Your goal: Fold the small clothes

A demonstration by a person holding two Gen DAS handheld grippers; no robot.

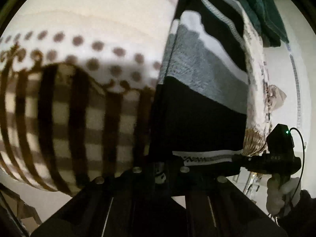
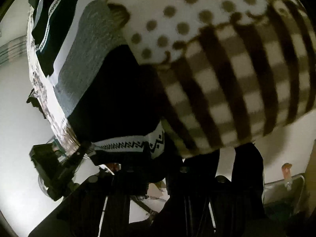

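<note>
A black garment (image 1: 197,118) with grey and white bands and a zigzag-patterned hem (image 1: 207,158) hangs close in front of both cameras. A brown-and-white checked cloth with dots (image 1: 69,108) lies against it. My left gripper (image 1: 161,159) has its tips hidden in the dark at the hem's left end. In the right wrist view the left gripper (image 2: 83,148) is shut on the hem's corner (image 2: 126,145). My right gripper (image 2: 227,150) has narrow-set fingers (image 2: 246,167) running up behind the checked cloth (image 2: 227,79). From the left wrist view the right gripper (image 1: 240,156) pinches the hem's other end beside a brown ribbed cuff (image 1: 253,144).
A dark green cloth (image 1: 264,9) lies beyond the garment, and a crumpled beige cloth (image 1: 276,96) sits to the right on the pale surface (image 1: 98,6). A white-gloved hand (image 1: 276,195) holds the right gripper. A metal basket (image 2: 284,187) stands at the lower right.
</note>
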